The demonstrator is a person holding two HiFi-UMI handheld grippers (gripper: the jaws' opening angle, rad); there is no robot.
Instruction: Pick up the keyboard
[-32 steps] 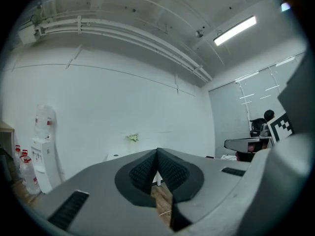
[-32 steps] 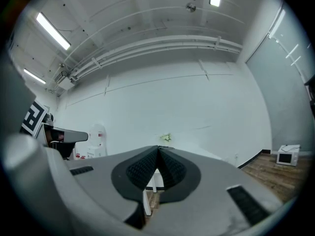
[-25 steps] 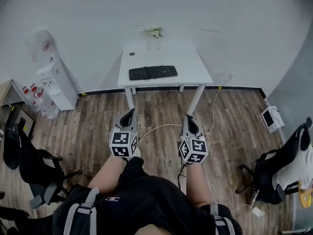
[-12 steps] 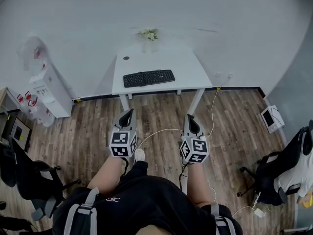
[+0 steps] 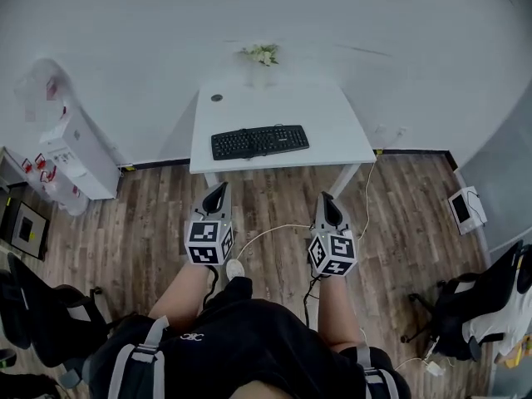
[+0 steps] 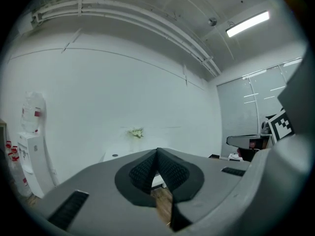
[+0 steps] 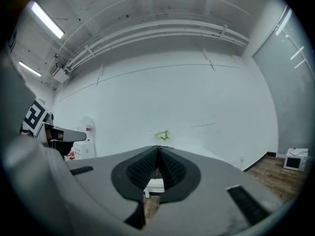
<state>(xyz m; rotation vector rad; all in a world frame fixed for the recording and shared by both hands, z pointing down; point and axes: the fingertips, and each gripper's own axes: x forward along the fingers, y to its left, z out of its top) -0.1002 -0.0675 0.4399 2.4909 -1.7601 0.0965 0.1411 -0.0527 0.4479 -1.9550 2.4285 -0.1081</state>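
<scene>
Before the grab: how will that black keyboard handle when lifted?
The keyboard looks long, flat and rigid: probably stiff, not floppy. Lifted by one end it would likely tilt. Lying flat on the table, it shouldn't roll.

We face a plain white wall point(image 5: 399, 23) on the far side, with a white table point(image 5: 332, 127) against it on a wood-plank floor point(image 5: 141, 223). A water dispenser point(image 5: 71, 148) stands far left. A black office chair point(image 5: 46, 327) sits near left, a second chair point(image 5: 470, 293) near right. A strip light point(image 6: 247, 23) glows overhead.
</scene>
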